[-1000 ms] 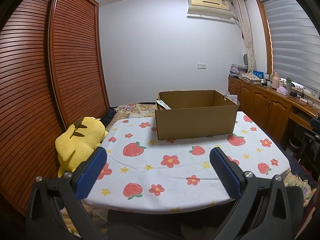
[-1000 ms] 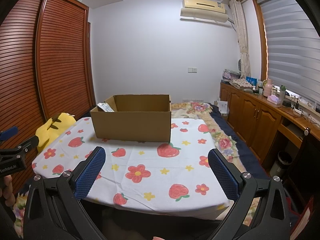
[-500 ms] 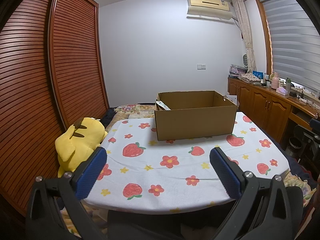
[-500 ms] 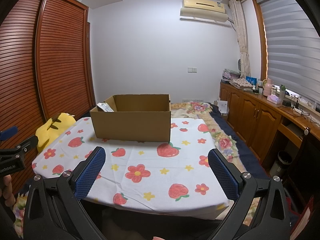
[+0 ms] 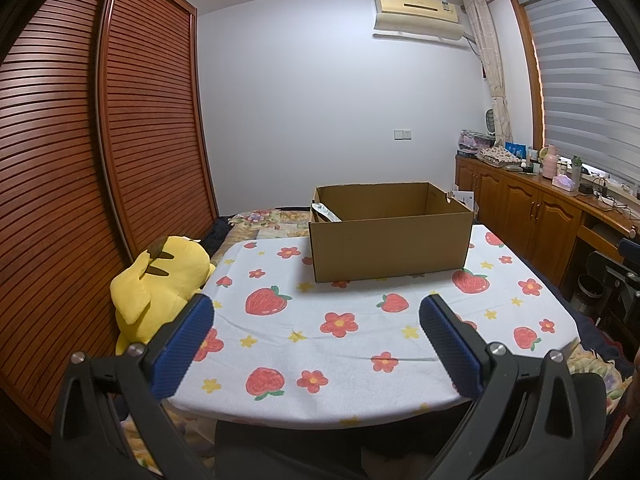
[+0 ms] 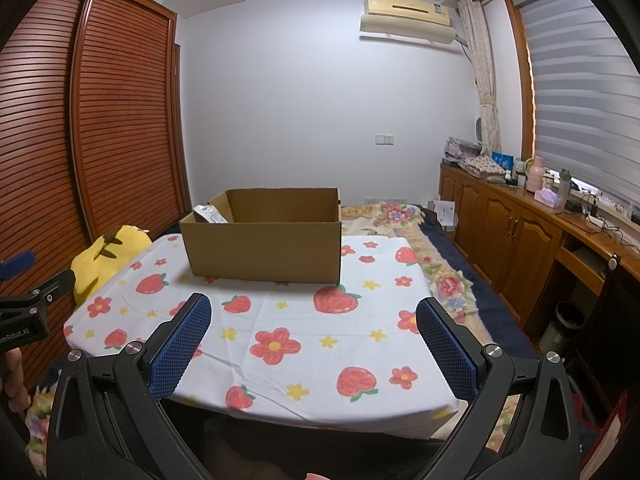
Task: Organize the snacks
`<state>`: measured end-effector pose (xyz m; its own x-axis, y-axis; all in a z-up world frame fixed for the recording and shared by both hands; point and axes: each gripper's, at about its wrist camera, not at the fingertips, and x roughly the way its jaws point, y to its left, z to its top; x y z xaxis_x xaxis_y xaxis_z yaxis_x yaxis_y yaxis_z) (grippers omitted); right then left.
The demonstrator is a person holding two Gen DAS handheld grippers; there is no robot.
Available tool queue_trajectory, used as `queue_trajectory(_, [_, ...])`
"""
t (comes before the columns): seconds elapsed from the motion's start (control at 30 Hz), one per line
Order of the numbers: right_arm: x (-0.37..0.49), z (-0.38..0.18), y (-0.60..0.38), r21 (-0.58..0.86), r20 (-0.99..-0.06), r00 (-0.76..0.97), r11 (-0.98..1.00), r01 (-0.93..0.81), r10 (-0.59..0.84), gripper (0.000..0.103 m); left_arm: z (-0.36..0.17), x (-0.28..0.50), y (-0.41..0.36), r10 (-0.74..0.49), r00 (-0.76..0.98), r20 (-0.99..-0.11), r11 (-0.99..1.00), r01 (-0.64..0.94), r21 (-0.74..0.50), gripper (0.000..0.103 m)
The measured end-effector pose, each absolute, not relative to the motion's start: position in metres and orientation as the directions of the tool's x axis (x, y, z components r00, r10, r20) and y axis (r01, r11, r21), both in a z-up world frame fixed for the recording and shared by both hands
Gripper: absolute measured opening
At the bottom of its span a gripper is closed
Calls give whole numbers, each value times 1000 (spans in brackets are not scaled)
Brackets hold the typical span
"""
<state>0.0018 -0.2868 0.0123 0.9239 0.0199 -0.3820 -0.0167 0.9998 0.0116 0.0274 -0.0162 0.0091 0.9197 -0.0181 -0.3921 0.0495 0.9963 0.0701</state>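
An open brown cardboard box (image 5: pixel 390 240) (image 6: pixel 264 252) stands at the far side of a table covered by a white cloth (image 5: pixel 340 344) (image 6: pixel 304 336) with strawberries and flowers. A silvery snack packet (image 5: pixel 326 213) (image 6: pixel 210 214) leans inside the box at its left end. My left gripper (image 5: pixel 316 308) hovers open over the table's near edge, nothing between its blue pads. Held wide open as well, my right gripper (image 6: pixel 314 306) is empty and well short of the box.
A yellow plush toy (image 5: pixel 160 280) (image 6: pixel 108 252) lies left of the table beside a slatted wooden wardrobe (image 5: pixel 100 180). Wooden cabinets (image 6: pixel 520 232) with clutter on top run along the right wall. A patterned bed (image 6: pixel 400 216) lies behind the table.
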Motion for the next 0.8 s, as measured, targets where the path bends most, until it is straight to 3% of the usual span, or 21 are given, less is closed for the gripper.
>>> queue_trajectory(0.8, [2, 12, -287, 11, -382, 924, 1000, -16, 19, 103, 12, 26, -18, -17, 921, -388, 996, 50, 74, 103])
